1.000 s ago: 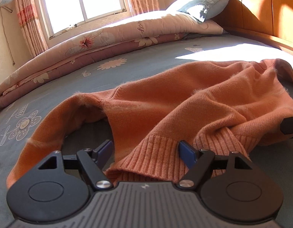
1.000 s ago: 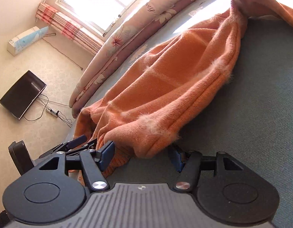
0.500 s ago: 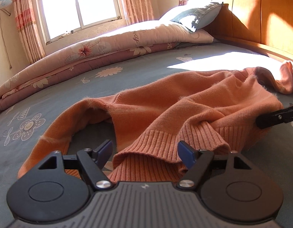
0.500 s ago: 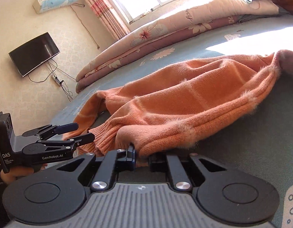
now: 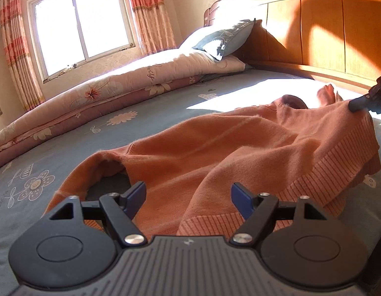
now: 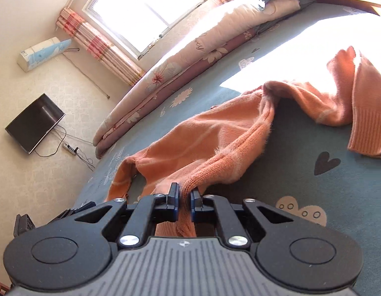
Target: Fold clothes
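Observation:
An orange knitted sweater [image 5: 215,148] lies rumpled on the grey-blue flowered bed sheet [image 5: 111,133]. My left gripper [image 5: 189,193] is open, its blue pads wide apart and not pressing, with the sweater's near ribbed edge lying between and below them. My right gripper [image 6: 184,196] is shut on the ribbed hem of the sweater [image 6: 215,143] and holds that corner raised. In the left wrist view the right gripper [image 5: 358,103] shows at the right edge with the cloth hanging from it. A sleeve [image 6: 363,113] sprawls to the far right. The left gripper [image 6: 74,208] peeks in at the lower left.
A rolled floral quilt [image 5: 116,88] runs along the far side of the bed, with a blue pillow [image 5: 222,37] on it against the wooden headboard [image 5: 326,29]. Beyond are a window with curtains [image 5: 82,24] and a wall television [image 6: 35,123].
My right gripper has shut on the sweater's hem and carried it up and away, stretching the cloth. The left gripper stayed open and rose over the near edge.

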